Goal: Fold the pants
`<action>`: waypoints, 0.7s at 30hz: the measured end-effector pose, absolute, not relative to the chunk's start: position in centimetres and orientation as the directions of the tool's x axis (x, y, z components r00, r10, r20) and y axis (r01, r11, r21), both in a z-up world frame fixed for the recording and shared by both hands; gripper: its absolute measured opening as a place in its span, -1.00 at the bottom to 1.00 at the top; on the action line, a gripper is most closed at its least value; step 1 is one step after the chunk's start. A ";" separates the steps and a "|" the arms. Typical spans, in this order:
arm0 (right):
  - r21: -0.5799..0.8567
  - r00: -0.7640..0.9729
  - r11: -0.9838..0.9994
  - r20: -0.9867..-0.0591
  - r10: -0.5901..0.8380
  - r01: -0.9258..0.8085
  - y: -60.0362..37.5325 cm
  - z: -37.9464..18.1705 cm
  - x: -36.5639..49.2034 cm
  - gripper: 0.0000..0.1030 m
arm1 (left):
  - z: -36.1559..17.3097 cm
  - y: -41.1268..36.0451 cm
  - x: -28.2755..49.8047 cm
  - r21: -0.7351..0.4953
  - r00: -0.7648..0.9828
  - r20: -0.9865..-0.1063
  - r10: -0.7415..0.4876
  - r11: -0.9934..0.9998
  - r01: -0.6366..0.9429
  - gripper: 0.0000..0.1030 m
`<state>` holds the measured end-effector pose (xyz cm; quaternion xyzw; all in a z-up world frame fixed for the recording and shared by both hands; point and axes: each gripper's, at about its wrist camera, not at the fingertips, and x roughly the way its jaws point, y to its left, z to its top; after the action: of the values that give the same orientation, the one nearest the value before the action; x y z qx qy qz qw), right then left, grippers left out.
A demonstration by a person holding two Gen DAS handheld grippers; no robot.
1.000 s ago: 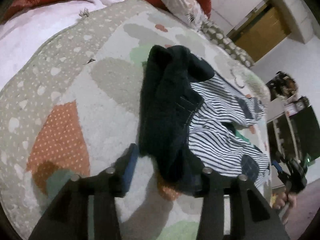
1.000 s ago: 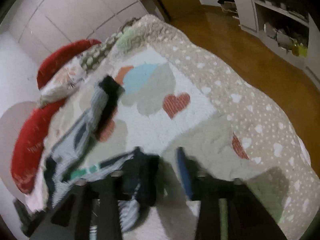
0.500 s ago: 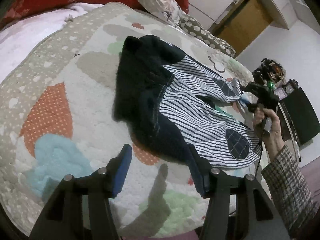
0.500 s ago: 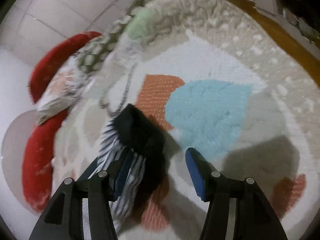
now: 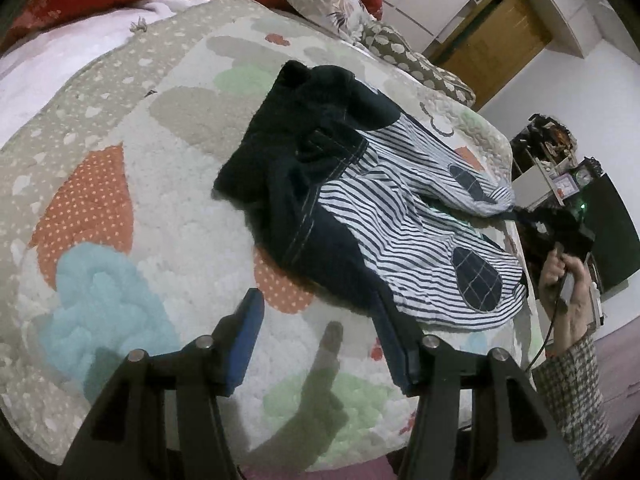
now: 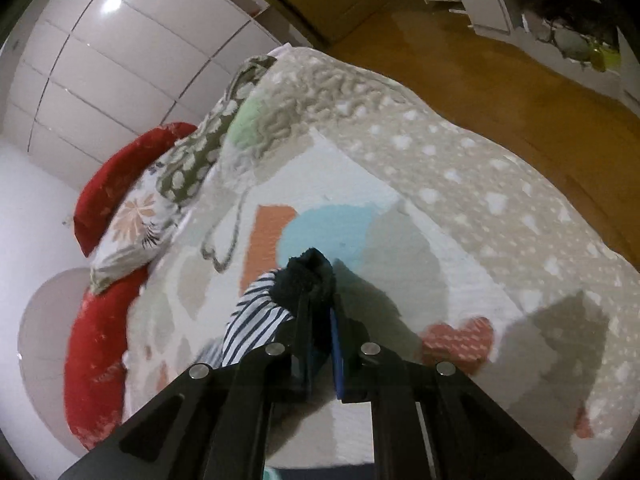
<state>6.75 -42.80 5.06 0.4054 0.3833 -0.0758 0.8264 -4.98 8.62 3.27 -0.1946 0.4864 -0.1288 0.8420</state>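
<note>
Right wrist: right gripper now clenched on pants hem; left gripper released.

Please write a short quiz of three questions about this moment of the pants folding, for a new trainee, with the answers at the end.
1. True or false: the left gripper holds the striped pants.
2. Which part of the pants does the right gripper pinch?
A. a dark cuff at a leg end
B. the waistband
C. a checked knee patch
3. Fill in: the pants lie on a quilt with ____ shapes.

Key
1. False. Its jaws stand open over the quilt, just short of the dark edge of the pants.
2. A. The dark cuff bunches at the shut fingertips, with striped cloth trailing beside it.
3. Heart.
</note>
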 end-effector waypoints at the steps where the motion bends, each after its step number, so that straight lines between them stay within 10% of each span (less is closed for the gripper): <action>1: 0.606 0.682 0.665 -0.705 0.195 0.436 -42.7 4.6 6.5 -0.78 | 3.4 8.7 -5.2 -0.447 0.496 -0.771 -0.400 0.894 0.026 0.06; 6: 0.558 0.661 0.664 -0.739 0.126 0.498 -43.4 3.9 3.4 -0.39 | 4.1 9.3 -6.2 -0.428 0.515 -0.773 -0.370 0.904 0.007 0.15; 21: 0.640 0.598 0.731 -0.689 0.409 0.238 -36.0 3.9 8.3 -0.25 | 5.8 8.0 -8.6 -0.370 0.532 -0.776 -0.338 0.928 0.050 0.31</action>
<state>8.30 -35.97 3.88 0.3632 0.4455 0.0526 0.8166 -8.58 8.03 5.81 -0.1531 0.4704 -0.1126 0.8617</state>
